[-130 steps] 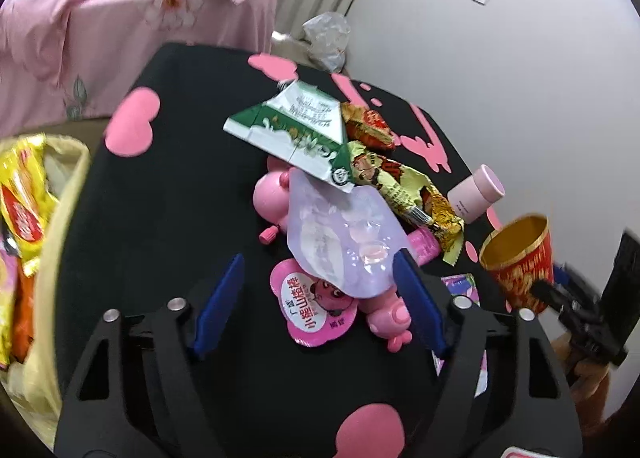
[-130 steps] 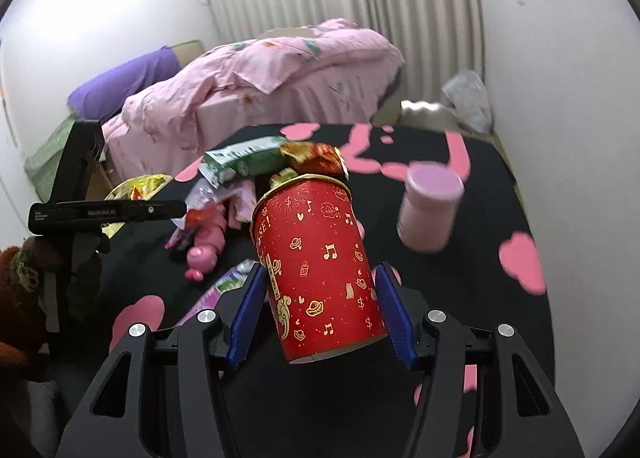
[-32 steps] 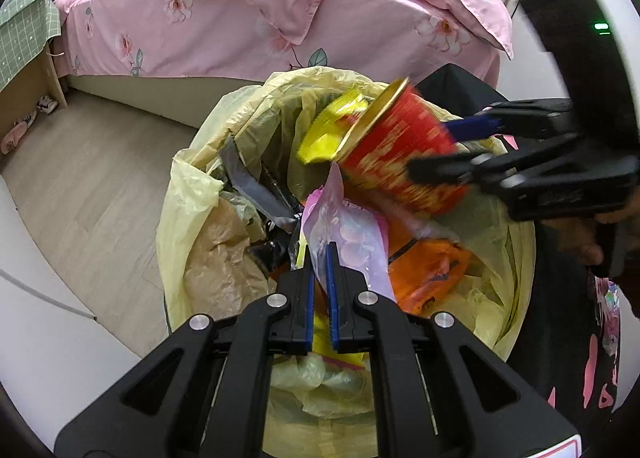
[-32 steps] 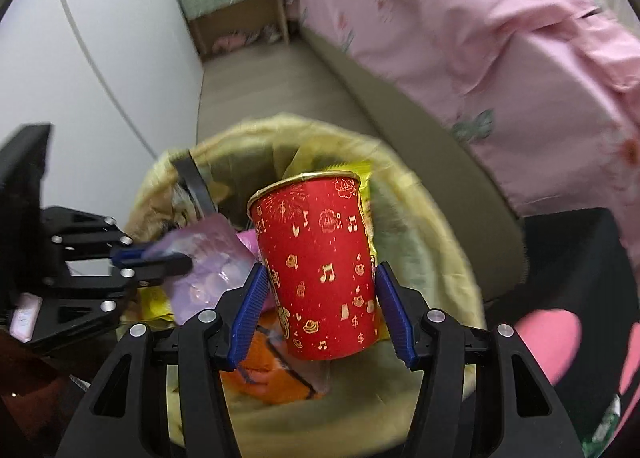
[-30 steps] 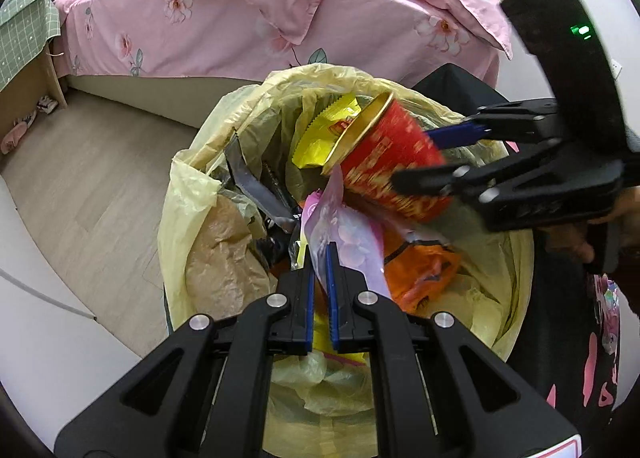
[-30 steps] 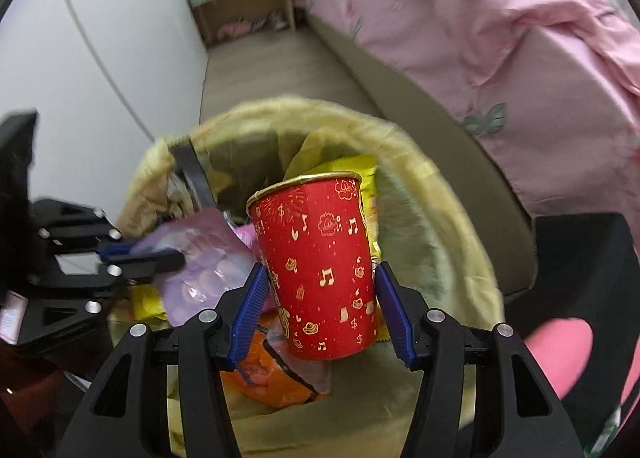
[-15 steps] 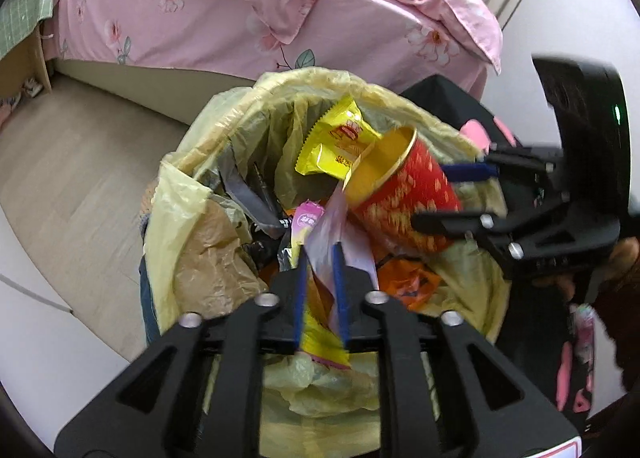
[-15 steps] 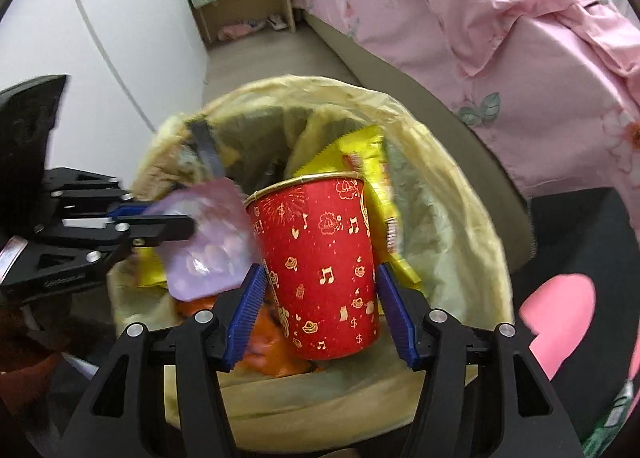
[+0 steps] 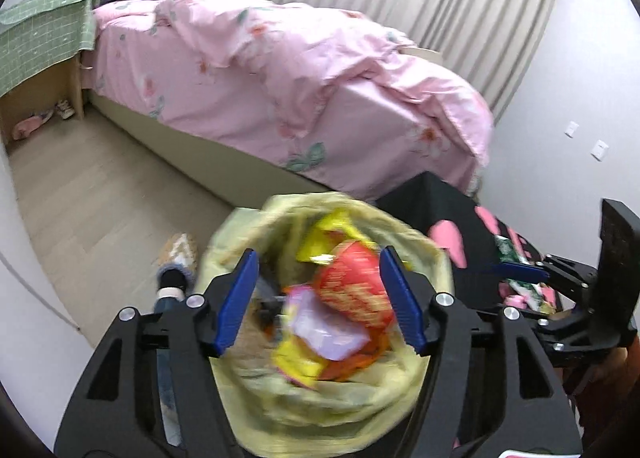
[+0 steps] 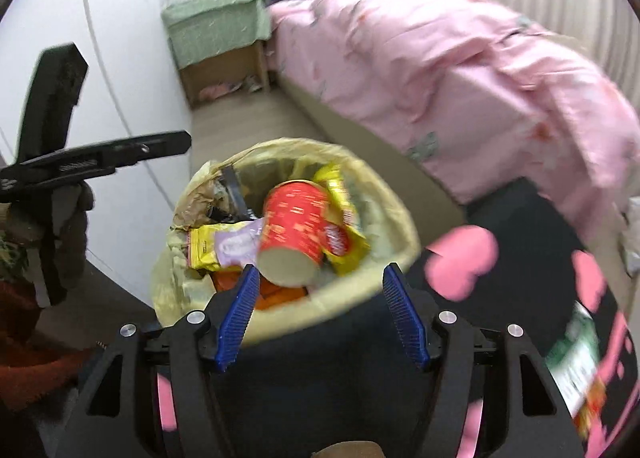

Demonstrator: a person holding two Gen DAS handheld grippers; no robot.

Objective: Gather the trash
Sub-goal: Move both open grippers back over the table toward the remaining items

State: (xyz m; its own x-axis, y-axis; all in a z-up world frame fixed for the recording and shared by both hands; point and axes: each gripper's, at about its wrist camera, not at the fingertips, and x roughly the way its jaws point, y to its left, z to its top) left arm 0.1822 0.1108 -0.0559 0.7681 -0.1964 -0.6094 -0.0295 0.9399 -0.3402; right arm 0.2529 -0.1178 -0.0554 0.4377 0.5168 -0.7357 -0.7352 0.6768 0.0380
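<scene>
Red cup [image 10: 297,232] with gold print lies tipped in the yellow-lined bin [image 10: 394,214]; both tongs [image 9: 318,300] [image 10: 322,312] released, just opened.

The pale wood-plank floor [image 9: 92,194] carries a bin lined with a yellow plastic bag [image 10: 384,194], standing near the low side of a bed [image 9: 224,174]. Just right of the bin stands a desk covered in black cloth with pink heart shapes [image 10: 532,226]. On the desk's near right part lies a green and white flattened carton [image 10: 574,362], blurred, with other wrappers beside it that are too blurred to tell. At the far left, under a wooden bedside stand [image 9: 74,86], small pink items [image 9: 30,124] lie on the floor.
</scene>
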